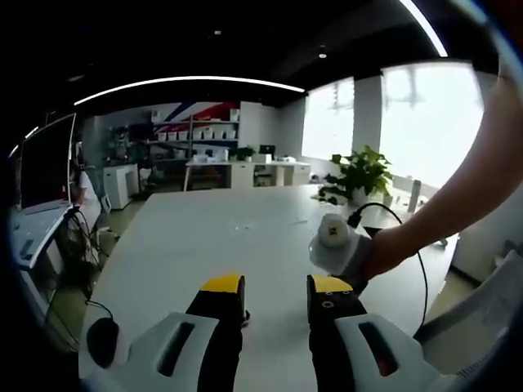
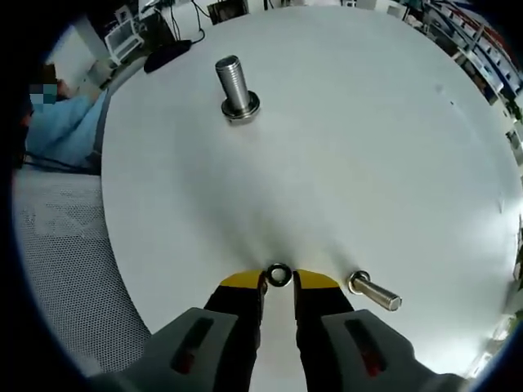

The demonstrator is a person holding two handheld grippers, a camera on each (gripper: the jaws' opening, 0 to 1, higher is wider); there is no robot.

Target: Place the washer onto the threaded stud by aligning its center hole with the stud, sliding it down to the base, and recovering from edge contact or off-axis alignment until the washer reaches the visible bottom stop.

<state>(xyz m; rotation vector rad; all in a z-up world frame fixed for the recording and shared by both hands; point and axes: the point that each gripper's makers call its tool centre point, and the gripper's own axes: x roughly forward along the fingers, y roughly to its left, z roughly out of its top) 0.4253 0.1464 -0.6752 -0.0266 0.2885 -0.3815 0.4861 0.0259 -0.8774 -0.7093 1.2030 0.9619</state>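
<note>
Right gripper (image 2: 279, 280): clenched on the washer (image 2: 279, 275) (at the jaw tips, over the table (image 2: 368, 147))
Stud (image 2: 234, 86): upright, well apart
Left gripper (image 1: 276, 291): released, nothing held
Writing: none can be read

Both grippers, the left gripper (image 1: 278, 286) and the right gripper (image 2: 279, 282), have black jaws with yellow tips. Pale grey housings carry dark slots, the right's seemingly red inside.

In the right gripper view the right hand-held gripper (image 2: 279, 280) points down at the surface (image 2: 368, 147), its yellow-tipped jaws drawn close on a washer (image 2: 279, 275) pinched between the tips. In the left gripper view the left hand-held gripper (image 1: 275, 287) is held level above the surface, jaws parted with a clear gap. The person's right hand (image 1: 377, 255) and forearm reach in from the right, seemingly gripping the other tool, though blur hides the fingers.
</note>
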